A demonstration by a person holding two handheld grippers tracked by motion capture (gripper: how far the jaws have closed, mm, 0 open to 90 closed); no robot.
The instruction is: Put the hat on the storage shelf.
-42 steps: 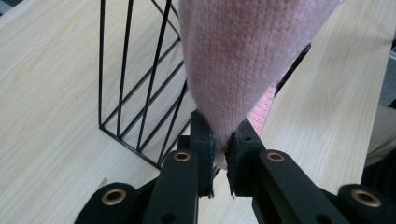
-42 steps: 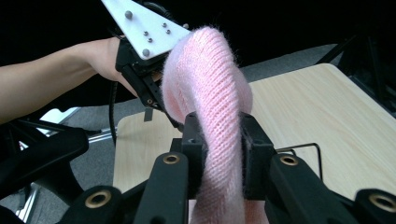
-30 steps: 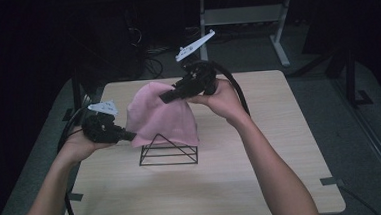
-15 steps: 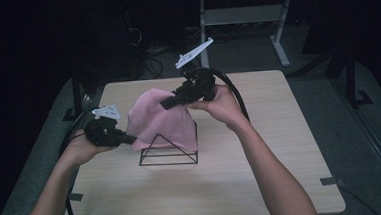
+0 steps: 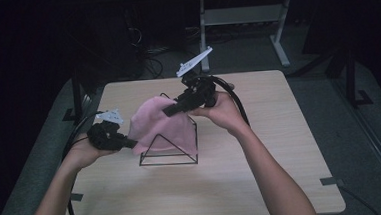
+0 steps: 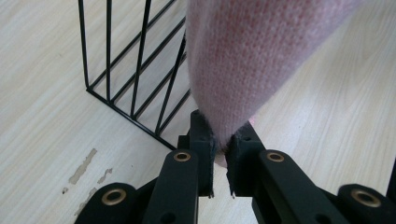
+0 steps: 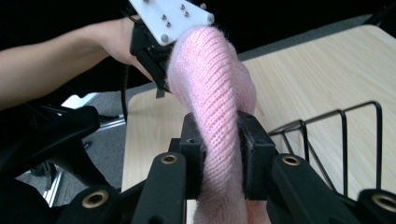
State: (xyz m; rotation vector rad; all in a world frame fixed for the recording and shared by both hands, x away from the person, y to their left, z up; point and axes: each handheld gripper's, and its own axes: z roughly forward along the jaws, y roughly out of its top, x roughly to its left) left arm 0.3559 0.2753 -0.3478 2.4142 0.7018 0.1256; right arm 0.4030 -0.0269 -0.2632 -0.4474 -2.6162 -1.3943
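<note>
Over the black wire rack (image 5: 168,148) at mid-surface, the pink knit cloth (image 5: 157,125) hangs stretched between both grippers, draped down the rack's near side. Left gripper (image 6: 220,154) fingers are closed on the cloth's lower corner; right gripper (image 7: 219,149) fingers are clamped around a thick bunched fold higher up. Compared with the earlier frames, the right gripper (image 5: 171,110) sits lower, closer to the rack's top wires, and the cloth covers more of the frame, while the left gripper (image 5: 128,143) holds its position. This suggests the draping step is well advanced, with release onto the wooden surface (image 5: 282,172) side pending.
</note>
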